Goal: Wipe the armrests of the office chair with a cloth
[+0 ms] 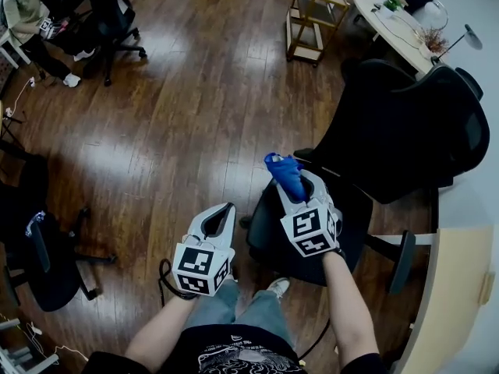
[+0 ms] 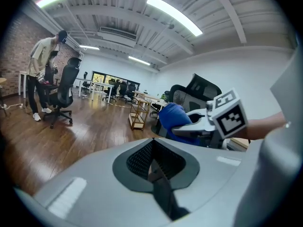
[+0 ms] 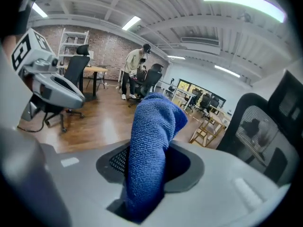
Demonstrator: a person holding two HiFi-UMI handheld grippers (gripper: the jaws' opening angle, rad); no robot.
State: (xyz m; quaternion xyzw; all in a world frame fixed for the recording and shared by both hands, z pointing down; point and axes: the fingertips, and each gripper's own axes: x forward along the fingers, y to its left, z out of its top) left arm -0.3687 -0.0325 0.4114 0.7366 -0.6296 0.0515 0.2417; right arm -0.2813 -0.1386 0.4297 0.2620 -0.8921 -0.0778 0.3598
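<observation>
The black office chair (image 1: 405,127) stands at the right, its seat (image 1: 355,224) under my right hand. One armrest (image 1: 402,260) juts out at the seat's right side. My right gripper (image 1: 290,184) is shut on a blue cloth (image 1: 284,172), held above the seat's left front. In the right gripper view the blue cloth (image 3: 151,141) rises out of the right gripper (image 3: 147,174). My left gripper (image 1: 221,213) hangs left of the chair over the floor, shut with nothing in it. In the left gripper view the pads of the left gripper (image 2: 156,167) meet, and the cloth (image 2: 173,117) shows beyond them.
A wooden shelf cart (image 1: 316,10) and a round table (image 1: 390,18) stand at the back. A seated person (image 1: 31,14) is at the far left with another chair (image 1: 113,26). One more black chair (image 1: 47,259) stands at the left. A desk edge (image 1: 444,302) runs along the right.
</observation>
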